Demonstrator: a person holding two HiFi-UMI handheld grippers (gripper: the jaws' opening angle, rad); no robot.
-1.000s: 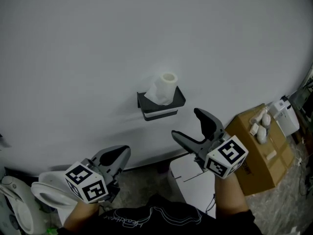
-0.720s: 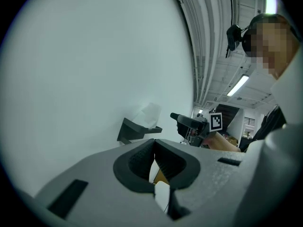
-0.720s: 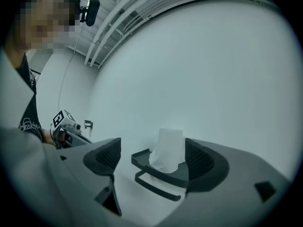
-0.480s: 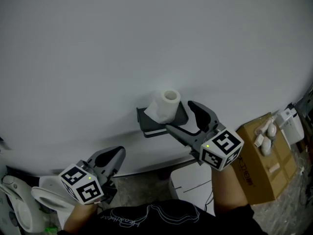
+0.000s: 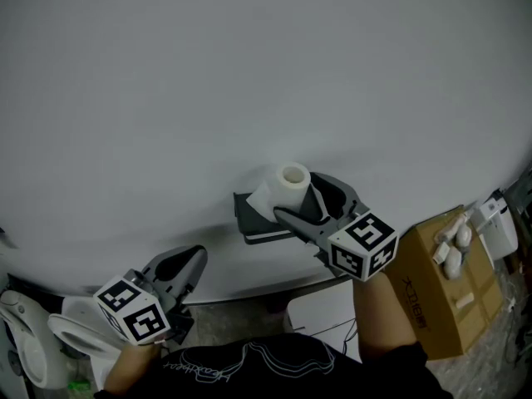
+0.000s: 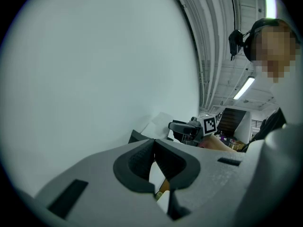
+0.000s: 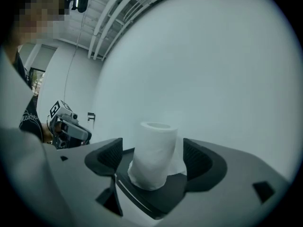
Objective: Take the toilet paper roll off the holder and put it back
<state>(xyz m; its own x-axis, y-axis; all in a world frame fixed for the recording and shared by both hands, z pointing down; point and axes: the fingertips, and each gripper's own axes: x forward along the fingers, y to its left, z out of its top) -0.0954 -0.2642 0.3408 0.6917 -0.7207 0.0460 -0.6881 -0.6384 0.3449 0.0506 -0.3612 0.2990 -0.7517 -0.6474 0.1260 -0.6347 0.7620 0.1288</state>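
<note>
One toilet paper roll (image 5: pixel 283 191) is standing on one black holder (image 5: pixel 249 220). Two grippers are showing: the left gripper (image 5: pixel 191 260) and the right gripper (image 5: pixel 299 199). One cardboard box (image 5: pixel 432 298) is sitting right, one toilet (image 5: pixel 33 352) near left.

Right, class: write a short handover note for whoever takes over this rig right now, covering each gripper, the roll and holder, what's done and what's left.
Right gripper: open, one jaw on each side of the roll, not closed on it.
Left gripper: shut, empty, held low and well clear of the holder.
Roll: upright on the holder.
Done: right gripper lined up.
Left: close on the roll, lift it off, put it back.
</note>
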